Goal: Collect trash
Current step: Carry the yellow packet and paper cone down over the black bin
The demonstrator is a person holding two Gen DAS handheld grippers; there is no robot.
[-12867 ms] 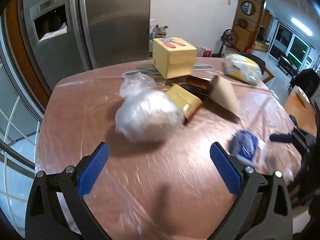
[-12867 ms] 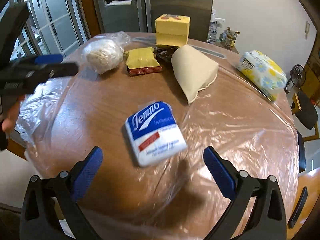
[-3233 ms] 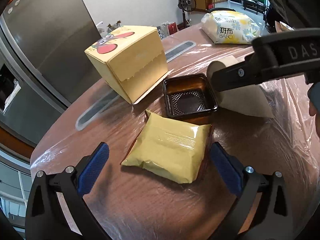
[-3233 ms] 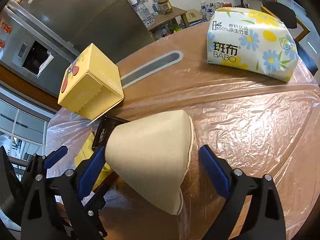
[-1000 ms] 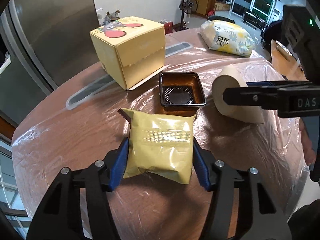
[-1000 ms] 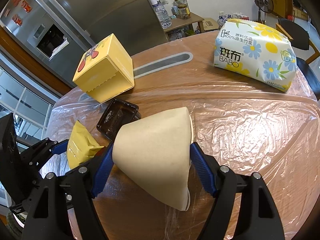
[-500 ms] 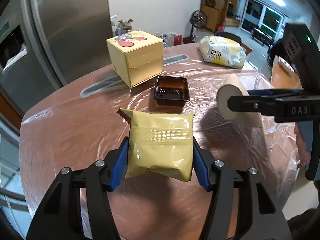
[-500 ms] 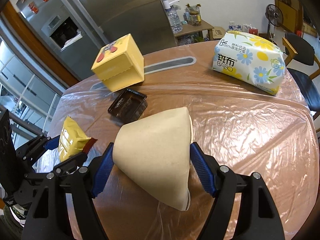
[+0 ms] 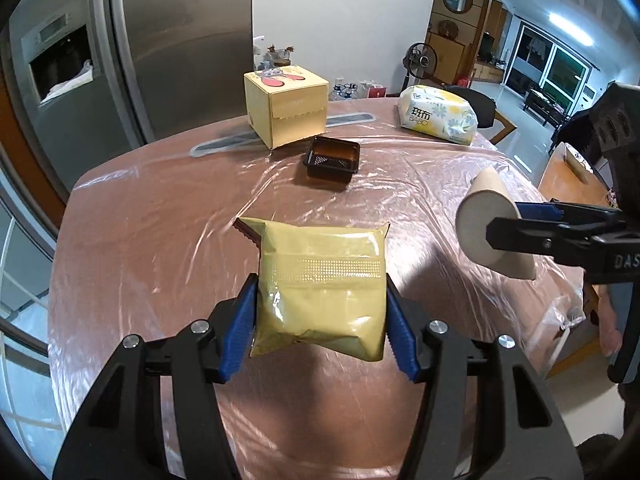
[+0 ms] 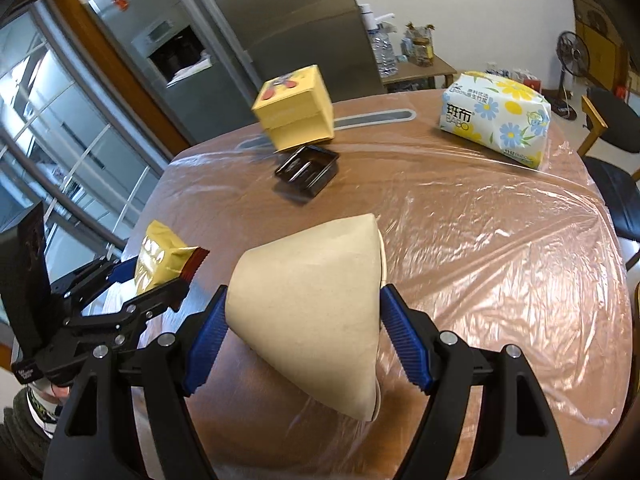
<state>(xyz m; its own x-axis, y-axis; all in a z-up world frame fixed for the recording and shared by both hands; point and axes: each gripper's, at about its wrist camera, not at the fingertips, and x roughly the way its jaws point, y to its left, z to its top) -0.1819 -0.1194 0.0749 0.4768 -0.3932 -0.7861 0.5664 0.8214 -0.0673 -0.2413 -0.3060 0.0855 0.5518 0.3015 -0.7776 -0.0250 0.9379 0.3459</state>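
Lifted clear of the table [image 9: 132,216] since three seconds ago, when both lay flat on the plastic film beside the tray: yellow snack packet [image 9: 320,288] pinched between the blue ribbed pads of the left gripper [image 9: 320,320], tan paper cone [image 10: 316,312] clamped between the pads of the right gripper [image 10: 304,328]. Glossy, puffy foil on the packet, with a dotted seal band across the middle and a dark red serrated edge at its far corner; lower edge tucked behind the pads. Matte, fibrous paper on the cone, flattened, wide at the near end, a pale lining peeking along its right edge; tip cut off behind the pad. Beyond, wrinkled clear film over the round brown table. Farther, a black ribbed plastic tray [image 9: 332,158], now alone, just beside a yellow cardboard box [image 9: 286,110] with a cartoon lid. Farthest right, a soft flowered tissue pack [image 10: 496,114]; small print unreadable. Behind, a brushed steel fridge [image 9: 160,40].
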